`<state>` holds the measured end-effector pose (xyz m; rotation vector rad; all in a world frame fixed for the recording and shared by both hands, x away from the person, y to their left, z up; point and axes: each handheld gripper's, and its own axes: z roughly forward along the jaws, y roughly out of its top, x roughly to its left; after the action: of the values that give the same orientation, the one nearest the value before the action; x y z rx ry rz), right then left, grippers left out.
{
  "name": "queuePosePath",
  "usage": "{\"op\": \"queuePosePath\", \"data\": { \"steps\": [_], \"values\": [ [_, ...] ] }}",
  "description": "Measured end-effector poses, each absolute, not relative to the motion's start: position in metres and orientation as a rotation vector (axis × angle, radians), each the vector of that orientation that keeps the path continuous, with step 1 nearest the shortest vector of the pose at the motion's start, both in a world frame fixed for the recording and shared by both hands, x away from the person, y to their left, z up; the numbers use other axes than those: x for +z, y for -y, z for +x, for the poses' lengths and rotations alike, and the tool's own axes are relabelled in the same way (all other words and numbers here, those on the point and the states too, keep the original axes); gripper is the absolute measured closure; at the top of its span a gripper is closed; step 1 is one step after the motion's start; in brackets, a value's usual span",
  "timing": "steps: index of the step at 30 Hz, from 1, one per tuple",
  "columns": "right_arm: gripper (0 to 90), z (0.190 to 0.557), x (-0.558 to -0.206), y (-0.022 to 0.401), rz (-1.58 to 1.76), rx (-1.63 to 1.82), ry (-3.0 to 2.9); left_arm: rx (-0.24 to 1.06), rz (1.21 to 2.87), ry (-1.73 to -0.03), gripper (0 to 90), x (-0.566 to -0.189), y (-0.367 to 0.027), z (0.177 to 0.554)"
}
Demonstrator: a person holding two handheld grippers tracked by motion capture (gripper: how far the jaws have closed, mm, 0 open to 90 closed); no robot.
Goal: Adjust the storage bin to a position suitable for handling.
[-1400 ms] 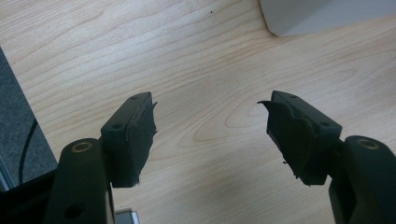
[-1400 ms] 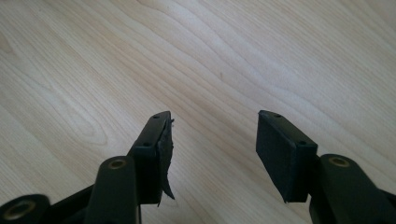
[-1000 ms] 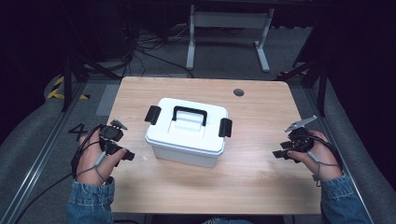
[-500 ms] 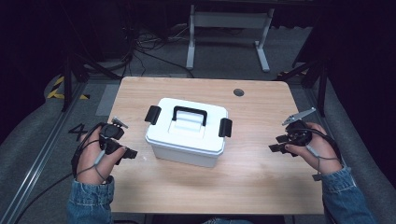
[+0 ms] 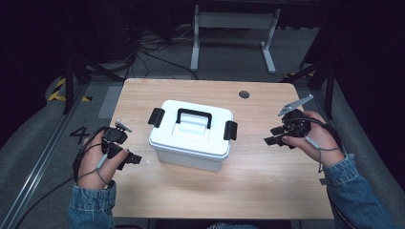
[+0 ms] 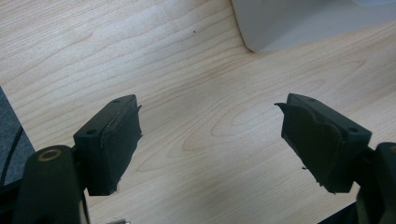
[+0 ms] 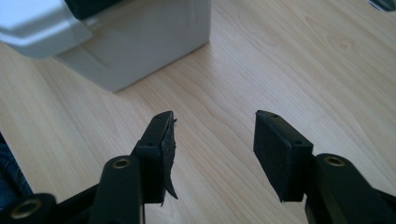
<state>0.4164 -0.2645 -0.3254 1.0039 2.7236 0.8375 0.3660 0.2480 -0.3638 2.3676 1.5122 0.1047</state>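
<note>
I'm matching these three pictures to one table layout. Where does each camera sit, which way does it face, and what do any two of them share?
High view: above the person's side, facing forward and down on the table; shows the white box, both forearms, left gripper, right gripper.
Left gripper view: rides the left gripper, looking along its open jaws at bare wood and a box corner.
Right gripper view: rides the right gripper, jaws apart, nothing between, facing the box.
Shared: all three show the box and the wood.
</note>
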Motion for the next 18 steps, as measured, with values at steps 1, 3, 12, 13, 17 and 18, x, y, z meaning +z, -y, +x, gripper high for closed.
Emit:
{"op": "queuePosePath", "data": {
  "steps": [1, 3, 12, 13, 17, 18],
  "values": [
    [49.2, 0.417, -0.322, 0.261, 0.991, 0.842, -2.728, 0.105, 2.366, -1.513, 20.4, -0.364, -0.248, 0.366],
    [49.3, 0.419, -0.317, 0.255, 0.977, 0.846, -2.734, 0.109, 2.367, -1.51, 20.4, -0.364, -0.249, 0.366],
    [49.7, 0.428, -0.293, 0.231, 0.889, 0.897, -2.749, 0.108, 2.377, -1.501, 20.2, -0.365, -0.248, 0.366],
    [49.8, 0.429, -0.291, 0.228, 0.879, 0.903, -2.753, 0.104, 2.374, -1.502, 20.2, -0.366, -0.247, 0.367],
    [50.3, 0.434, -0.284, 0.216, 0.854, 0.925, -2.758, 0.103, 2.378, -1.5, 20.1, -0.367, -0.247, 0.367],
    [50.3, 0.434, -0.284, 0.216, 0.854, 0.925, -2.758, 0.103, 2.378, -1.5, 20.1, -0.367, -0.247, 0.367]
  ]
}}
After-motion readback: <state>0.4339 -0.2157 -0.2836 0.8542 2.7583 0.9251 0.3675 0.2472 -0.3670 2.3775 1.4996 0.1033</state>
